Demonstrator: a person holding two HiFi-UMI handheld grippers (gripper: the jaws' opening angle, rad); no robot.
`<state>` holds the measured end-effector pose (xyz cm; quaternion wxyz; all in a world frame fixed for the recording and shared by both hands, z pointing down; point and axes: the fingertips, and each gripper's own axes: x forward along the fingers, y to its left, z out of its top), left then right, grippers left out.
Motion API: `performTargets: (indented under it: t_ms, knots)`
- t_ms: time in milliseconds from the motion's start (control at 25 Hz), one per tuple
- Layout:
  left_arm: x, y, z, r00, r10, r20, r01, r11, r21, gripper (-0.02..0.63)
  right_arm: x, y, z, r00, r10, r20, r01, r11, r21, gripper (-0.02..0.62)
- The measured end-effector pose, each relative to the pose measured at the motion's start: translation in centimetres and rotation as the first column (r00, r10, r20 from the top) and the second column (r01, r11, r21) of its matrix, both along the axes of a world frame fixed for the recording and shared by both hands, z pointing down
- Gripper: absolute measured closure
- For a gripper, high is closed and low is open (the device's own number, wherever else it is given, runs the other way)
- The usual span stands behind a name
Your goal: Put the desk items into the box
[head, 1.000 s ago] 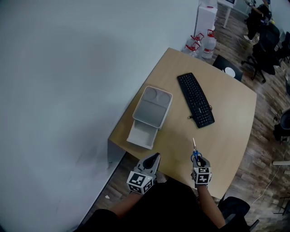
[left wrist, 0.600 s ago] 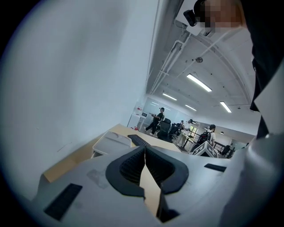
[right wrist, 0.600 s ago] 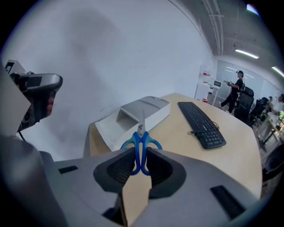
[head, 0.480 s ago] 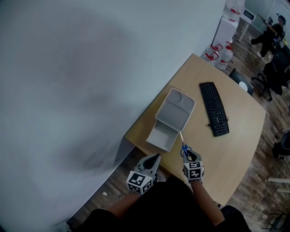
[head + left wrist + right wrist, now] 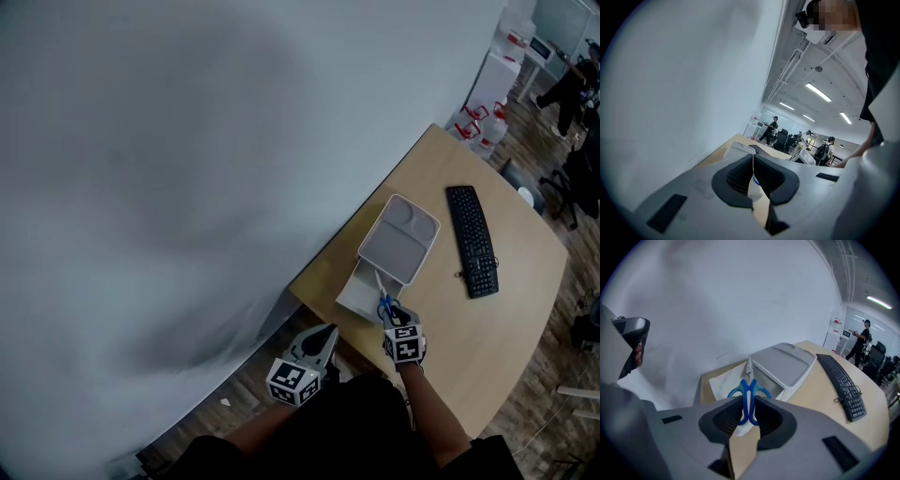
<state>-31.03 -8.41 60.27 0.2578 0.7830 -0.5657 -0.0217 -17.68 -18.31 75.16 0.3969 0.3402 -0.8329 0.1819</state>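
Observation:
A white box [image 5: 349,298] stands at the desk's near left corner, its lid [image 5: 400,241] slid back over the far half. Blue-handled scissors [image 5: 384,303] are held by the handles in my right gripper [image 5: 388,316], which is shut on them. Their blades point over the box's uncovered near end. In the right gripper view the scissors [image 5: 749,391] sit between the pads of the right gripper [image 5: 749,403], with the box [image 5: 723,379] and lid [image 5: 783,363] just beyond. My left gripper [image 5: 324,336] hangs off the desk's near corner, and in its own view the left gripper [image 5: 753,158] is shut on nothing.
A black keyboard [image 5: 472,241] lies on the wooden desk [image 5: 497,328] right of the box, also seen as the keyboard [image 5: 841,381]. A pale wall runs along the desk's left side. Water bottles [image 5: 483,127] and office chairs stand beyond the far end.
My right gripper has carried the scissors leftward from the desk's near middle to the box's open end. The left gripper has stayed where it was.

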Motion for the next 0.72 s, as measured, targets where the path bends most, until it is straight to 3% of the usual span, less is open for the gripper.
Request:
performTargets:
  t_ms: [360,720]
  knots:
    - [-3.4,0.4,0.7,0.999,-0.044,-0.004,0.044,0.999,-0.023,0.591,-2.2,-1.6,4.3,0.997,-0.019,-0.079,0.012,0.997,-0.08,0.457]
    - [-4.4,-0.4,0.9,0.998,-0.063,-0.007,0.062,0.997,-0.036,0.591,-2.0,-3.7,6.4,0.986,-0.009,-0.165,-0.014,0.99,-0.138,0.456]
